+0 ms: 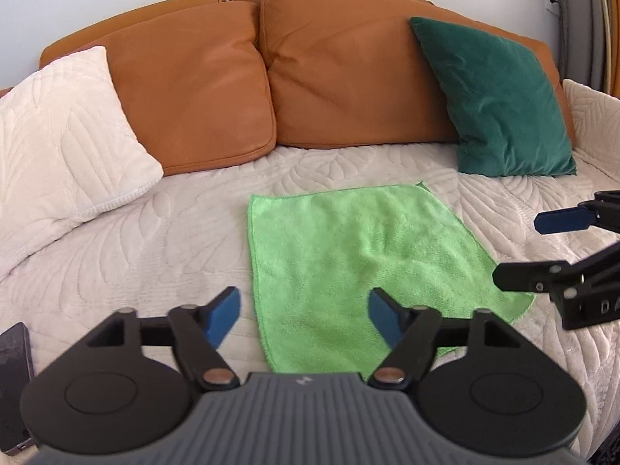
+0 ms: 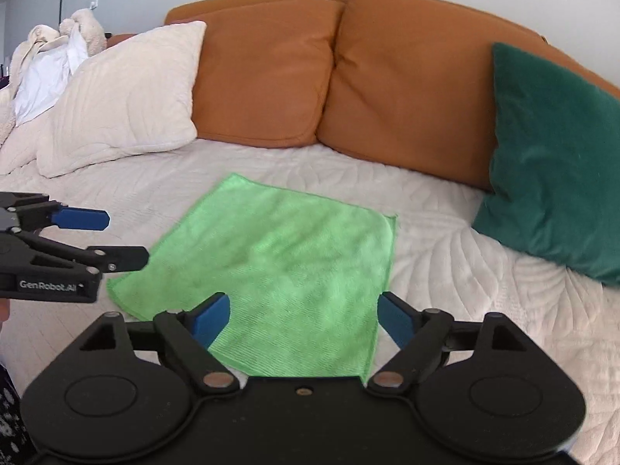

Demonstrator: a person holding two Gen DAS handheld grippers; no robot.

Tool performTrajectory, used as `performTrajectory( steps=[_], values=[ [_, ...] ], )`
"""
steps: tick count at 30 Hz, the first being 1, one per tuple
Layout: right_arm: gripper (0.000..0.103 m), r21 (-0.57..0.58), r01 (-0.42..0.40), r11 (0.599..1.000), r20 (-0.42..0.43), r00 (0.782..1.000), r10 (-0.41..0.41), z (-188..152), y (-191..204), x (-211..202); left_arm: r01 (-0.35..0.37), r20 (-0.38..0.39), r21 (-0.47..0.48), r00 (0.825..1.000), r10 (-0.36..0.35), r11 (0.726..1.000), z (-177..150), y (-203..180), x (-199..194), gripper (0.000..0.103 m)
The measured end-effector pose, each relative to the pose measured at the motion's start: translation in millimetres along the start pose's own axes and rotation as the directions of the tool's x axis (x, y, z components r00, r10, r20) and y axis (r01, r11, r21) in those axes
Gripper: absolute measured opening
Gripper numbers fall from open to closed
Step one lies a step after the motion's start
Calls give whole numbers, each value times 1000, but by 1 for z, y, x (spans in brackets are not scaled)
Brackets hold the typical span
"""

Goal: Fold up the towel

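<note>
A bright green towel (image 1: 360, 267) lies flat and spread out on the quilted cream seat of a sofa; it also shows in the right wrist view (image 2: 286, 271). My left gripper (image 1: 304, 316) is open and empty, above the towel's near left corner. My right gripper (image 2: 304, 317) is open and empty, above the towel's near right part. Each gripper shows in the other's view: the right one (image 1: 521, 248) at the towel's right edge, the left one (image 2: 126, 238) at its left edge.
Orange back cushions (image 1: 193, 89) line the sofa. A white pillow (image 1: 58, 135) lies at the left, a dark green pillow (image 1: 500, 104) at the right. A dark phone (image 1: 13, 379) lies at the seat's near left. A heap of pale cloth (image 2: 50, 62) is far left.
</note>
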State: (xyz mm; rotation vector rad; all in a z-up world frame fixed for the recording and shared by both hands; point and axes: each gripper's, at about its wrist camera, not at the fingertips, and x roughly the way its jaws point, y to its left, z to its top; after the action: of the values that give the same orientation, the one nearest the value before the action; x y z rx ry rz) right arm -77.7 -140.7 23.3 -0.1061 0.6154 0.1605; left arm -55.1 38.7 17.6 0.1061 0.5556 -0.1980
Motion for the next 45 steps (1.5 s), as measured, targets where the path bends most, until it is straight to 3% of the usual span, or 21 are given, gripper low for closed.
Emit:
performTrajectory(
  steps=[6,13,21,29,45],
  values=[
    [89,60,-16,998,-20,1000,17,-16,5,5,-61,6,-50,998,62,997,-6,-2,1,97],
    [89,127,-41,991,-28,999,44,-21,7,0,-43,-47,-63,998,40,997,-23,-15,8,98],
    [90,166,19,986,-50,999,-11,-24,-2,0,-70,-62,-52,996,66,996,-21,-33,14,98],
    [90,172,39,984,-41,999,-33,-28,-9,0,-34,-106,-52,994,28,998,-22,-45,21,99],
    [90,186,30,982,-94,996,-12,-43,-8,3,-36,-135,-44,990,30,998,-31,-37,20,99]
  ],
)
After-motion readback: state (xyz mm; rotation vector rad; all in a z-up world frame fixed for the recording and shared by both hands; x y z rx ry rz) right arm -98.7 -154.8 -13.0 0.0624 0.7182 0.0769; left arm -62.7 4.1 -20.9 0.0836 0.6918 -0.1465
